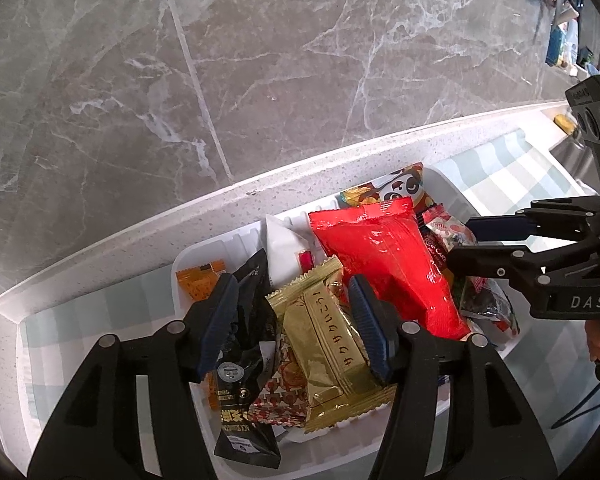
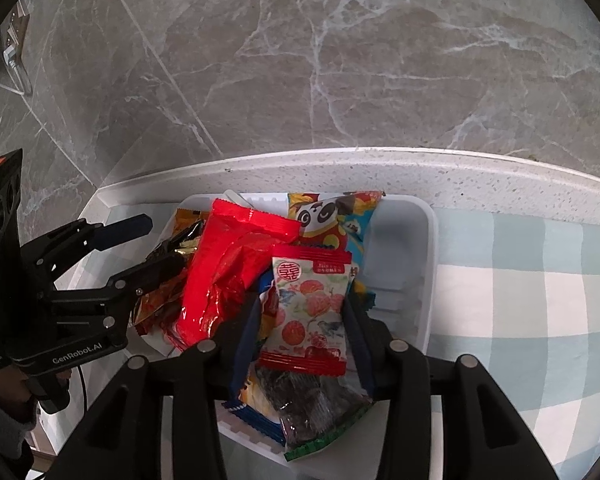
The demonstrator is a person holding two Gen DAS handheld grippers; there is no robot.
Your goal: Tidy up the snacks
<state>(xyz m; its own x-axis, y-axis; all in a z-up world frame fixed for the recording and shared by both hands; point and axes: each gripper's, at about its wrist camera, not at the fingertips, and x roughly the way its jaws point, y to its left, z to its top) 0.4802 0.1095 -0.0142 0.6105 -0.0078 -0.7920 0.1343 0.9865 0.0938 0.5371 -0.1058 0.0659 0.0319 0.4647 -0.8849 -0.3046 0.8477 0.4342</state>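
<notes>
Blue-padded fingers of the left gripper [image 1: 292, 316] stand spread on either side of a gold wafer packet [image 1: 332, 356], which lies tilted on the pile; whether the pads touch it is unclear. Beside it on the left sits a black packet [image 1: 244, 360], with an orange packet [image 1: 200, 280] behind. Right next to the gold one, a large red bag [image 1: 388, 264] leans across the white tray [image 1: 204, 252].

Over the tray's other end, the right gripper [image 2: 300, 316] has its fingers apart around a white-and-red lychee sweet packet [image 2: 308, 312], close to its edges. Behind that lies a panda-print bag [image 2: 332, 216]. The tray rests on a checked cloth [image 2: 520, 300] beside a speckled ledge [image 2: 460, 184].
</notes>
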